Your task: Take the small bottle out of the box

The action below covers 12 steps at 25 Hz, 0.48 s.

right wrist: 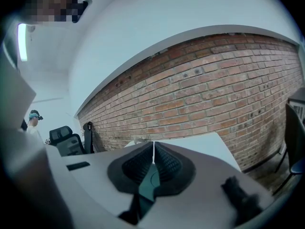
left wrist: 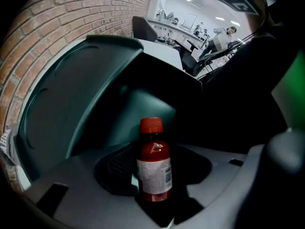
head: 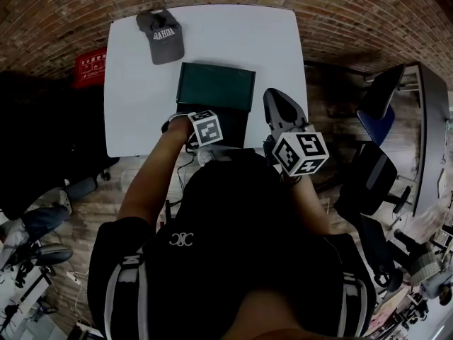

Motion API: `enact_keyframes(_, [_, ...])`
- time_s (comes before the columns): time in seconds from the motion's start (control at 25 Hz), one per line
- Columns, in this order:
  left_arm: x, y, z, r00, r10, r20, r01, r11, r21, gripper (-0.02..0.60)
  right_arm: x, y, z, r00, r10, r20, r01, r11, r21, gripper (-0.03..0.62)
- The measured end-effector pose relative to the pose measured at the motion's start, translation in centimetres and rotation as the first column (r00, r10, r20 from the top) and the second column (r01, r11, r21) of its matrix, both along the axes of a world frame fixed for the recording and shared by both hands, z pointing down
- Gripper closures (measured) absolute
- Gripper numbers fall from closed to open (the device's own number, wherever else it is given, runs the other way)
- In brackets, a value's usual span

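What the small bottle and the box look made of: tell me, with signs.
Small bottle: probably clear plastic, perhaps glass; glossy highlight at the shoulder, dark red contents showing through, red cap, paper-looking label with barcode.
Box: likely moulded hard plastic, matte dark green; smooth curved lid with a pressed outline.

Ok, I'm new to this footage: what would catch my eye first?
A small red-capped bottle stands upright between the open jaws of the left claw, in front of the open dark green box. The box sits on a white table, a grey cap lying at the table's far left corner. The right claw is shut, empty, facing a brick wall.
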<state>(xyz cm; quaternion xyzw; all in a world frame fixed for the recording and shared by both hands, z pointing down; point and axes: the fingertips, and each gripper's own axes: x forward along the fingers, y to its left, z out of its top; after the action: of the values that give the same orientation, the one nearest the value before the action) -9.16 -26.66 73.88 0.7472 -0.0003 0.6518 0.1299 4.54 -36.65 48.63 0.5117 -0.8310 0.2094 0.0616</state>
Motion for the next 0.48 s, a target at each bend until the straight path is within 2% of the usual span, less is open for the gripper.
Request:
enact_keyframes(0.2, [0.3, -0.2, -0.3, 0.997, 0.072, -0.042, -0.069, 0.995, 0.071, 0.353, -0.5, 0.1, -0.3, 1.0, -0.004, 0.003, 0.004, 1.0, 0.007, 0.563])
enact_keyframes(0.32, [0.1, -0.4, -0.7, 0.996, 0.044, -0.071, -0.038, 0.995, 0.087, 0.354, -1.0, 0.2, -0.2, 1.0, -0.008, 0.006, 0.008, 1.0, 0.003, 0.563])
enact_keyframes(0.48, [-0.2, -0.5, -2.5, 0.988, 0.006, -0.152, 0.009, 0.995, 0.104, 0.354, -1.5, 0.4, 0.1, 1.0, -0.011, 0.012, 0.011, 1.0, -0.006, 0.563])
